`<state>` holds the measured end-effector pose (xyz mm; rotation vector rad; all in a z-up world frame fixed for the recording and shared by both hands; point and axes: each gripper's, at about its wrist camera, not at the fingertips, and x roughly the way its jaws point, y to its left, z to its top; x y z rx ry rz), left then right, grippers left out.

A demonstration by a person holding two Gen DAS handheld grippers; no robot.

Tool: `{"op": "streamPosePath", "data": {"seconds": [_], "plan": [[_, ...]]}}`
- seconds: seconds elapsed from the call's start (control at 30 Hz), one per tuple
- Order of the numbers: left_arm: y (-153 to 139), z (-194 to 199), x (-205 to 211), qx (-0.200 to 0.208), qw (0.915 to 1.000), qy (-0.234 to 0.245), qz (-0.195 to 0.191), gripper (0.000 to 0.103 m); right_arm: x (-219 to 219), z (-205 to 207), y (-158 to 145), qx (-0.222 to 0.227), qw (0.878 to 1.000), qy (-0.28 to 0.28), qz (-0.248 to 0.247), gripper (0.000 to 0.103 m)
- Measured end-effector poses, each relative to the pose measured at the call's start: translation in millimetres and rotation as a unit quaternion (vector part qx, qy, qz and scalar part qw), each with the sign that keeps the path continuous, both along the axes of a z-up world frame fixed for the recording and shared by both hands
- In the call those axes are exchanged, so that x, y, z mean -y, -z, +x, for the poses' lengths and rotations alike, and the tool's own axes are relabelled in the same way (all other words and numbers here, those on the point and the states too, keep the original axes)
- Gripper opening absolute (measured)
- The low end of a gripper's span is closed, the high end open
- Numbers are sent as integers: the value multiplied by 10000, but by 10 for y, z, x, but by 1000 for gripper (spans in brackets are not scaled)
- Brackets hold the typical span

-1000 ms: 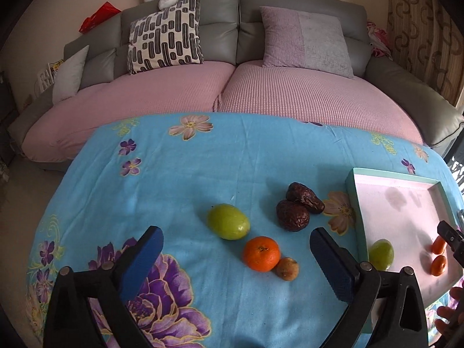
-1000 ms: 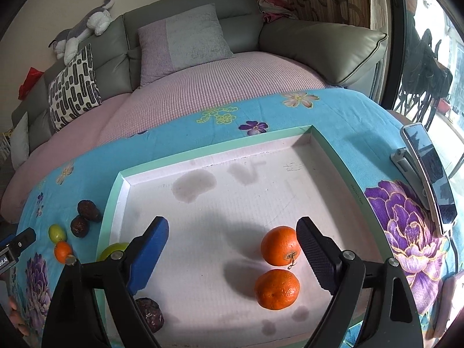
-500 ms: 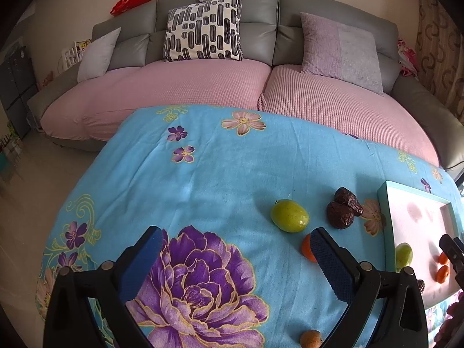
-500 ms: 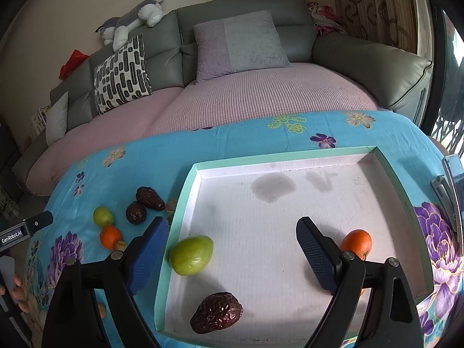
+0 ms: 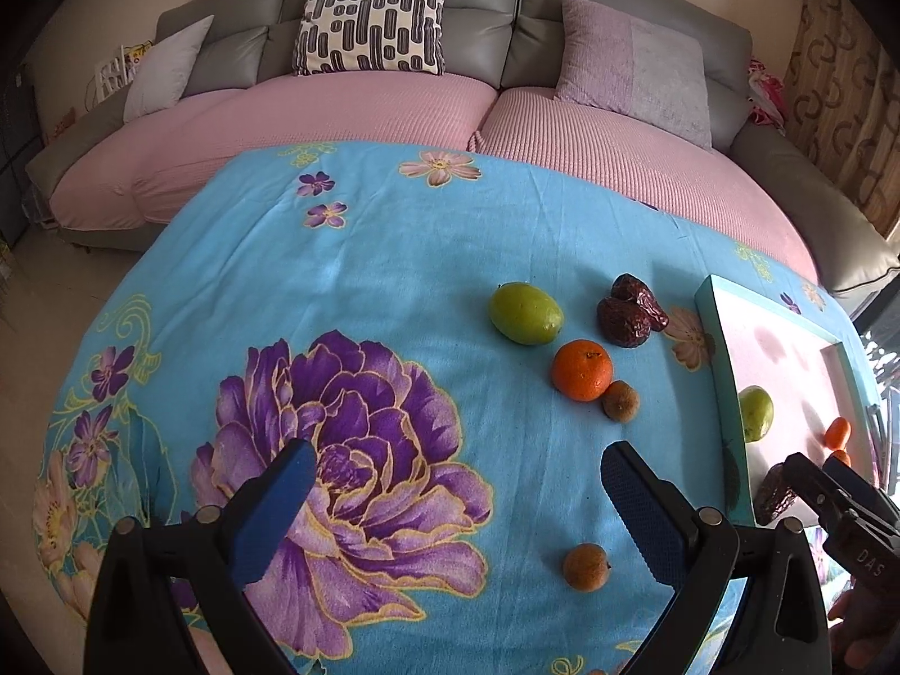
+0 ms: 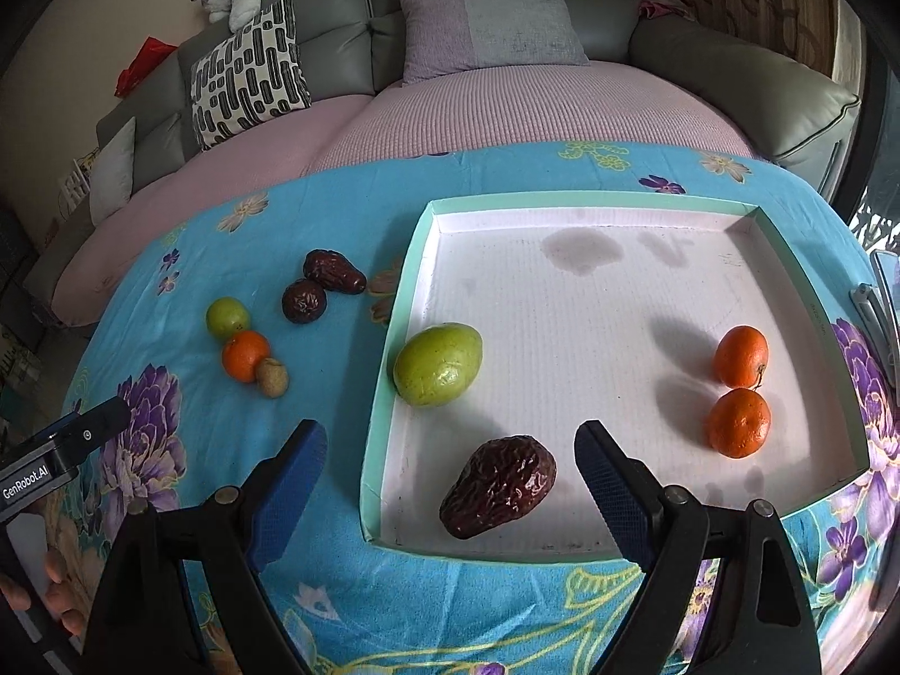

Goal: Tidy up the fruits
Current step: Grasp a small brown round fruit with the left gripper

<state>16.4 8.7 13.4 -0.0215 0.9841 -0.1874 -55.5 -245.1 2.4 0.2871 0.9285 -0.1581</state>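
Observation:
A mint-rimmed white tray (image 6: 394,337) (image 5: 710,315) lies on the blue floral cloth. In it are a green fruit (image 6: 437,364) (image 5: 755,413), a dark red date (image 6: 498,487), and two oranges (image 6: 740,355) (image 6: 738,422). On the cloth left of the tray lie a green fruit (image 5: 526,313) (image 6: 226,316), two dates (image 5: 630,310) (image 6: 323,283), an orange (image 5: 581,369) (image 6: 245,355) and a small brown fruit (image 5: 620,401) (image 6: 272,377). Another brown fruit (image 5: 586,566) lies near my open, empty left gripper (image 5: 458,498). My right gripper (image 6: 450,469) is open over the tray's near left corner, just short of the date.
The blue floral cloth (image 5: 360,304) covers a round table. Behind it curves a grey sofa with pink seat covers (image 5: 360,107) and cushions. A phone on a stand (image 6: 883,304) sits right of the tray. A hand (image 6: 50,590) holds the left tool.
The left gripper has swung left and pulled back, bringing a near brown fruit into view. The right gripper moved from over the two oranges to the tray's near left corner by the date.

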Motion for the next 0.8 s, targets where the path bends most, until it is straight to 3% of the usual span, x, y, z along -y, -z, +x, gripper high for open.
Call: {"op": "streamPosePath", "data": {"seconds": [0.17,0.43,0.8], "plan": [[157,-80,65,-268,9995,141,48,100,-31,-41,-35,43,10000,20,-22,90],[267,-150,292,-729,9926,851,-476,60,74,-49,-27,-17,9997,230,27,90],[423,-227,585,-1047,9864,1239,-263,41,56,-39,-19,-50,9998,188,17,90]]}}
